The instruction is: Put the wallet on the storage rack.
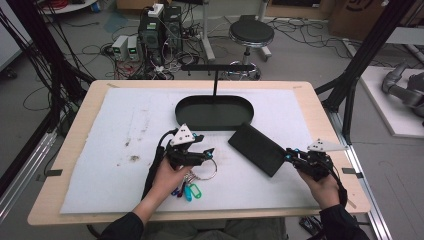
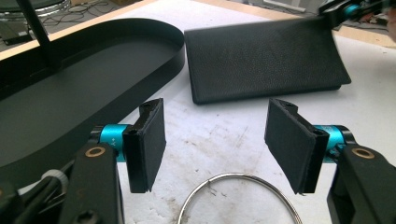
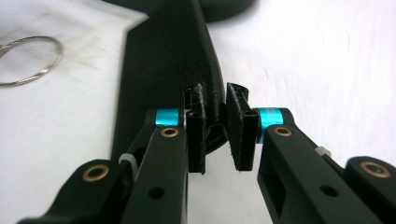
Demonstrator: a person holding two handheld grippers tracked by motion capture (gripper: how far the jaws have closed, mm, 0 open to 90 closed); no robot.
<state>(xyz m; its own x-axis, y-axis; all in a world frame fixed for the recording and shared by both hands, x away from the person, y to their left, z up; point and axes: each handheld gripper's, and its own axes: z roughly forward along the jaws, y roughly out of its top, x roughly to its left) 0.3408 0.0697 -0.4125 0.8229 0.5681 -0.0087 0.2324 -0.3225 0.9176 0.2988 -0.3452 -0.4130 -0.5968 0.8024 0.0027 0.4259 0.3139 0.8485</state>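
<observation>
A pale grey mat [image 1: 125,150] covers most of the wooden table [image 1: 75,120]. At twelve o'clock on the mat sits a black oval tray [image 1: 214,112] with an upright T-shaped handle. Just below it, toward four o'clock from the tray, lies a flat black wallet [image 1: 257,148], tilted so its long side runs from ten to four o'clock; its upper corner is very near the tray's rim.

The right gripper [image 1: 289,155] meets the wallet at its four o'clock end. In the right gripper view the pads [image 3: 198,126] are clenched on the wallet's [image 3: 163,70] edge, which stands pinched between them.

The left gripper [image 1: 210,152] rests at the middle of the mat, at nine o'clock from the wallet, its jaws spread wide with nothing between the pads [image 2: 152,140]. Just under its tips lies a metal key ring [image 1: 204,170], with coloured key tags [image 1: 189,191] bunched at its six o'clock side beside the left hand [image 1: 167,180].
</observation>
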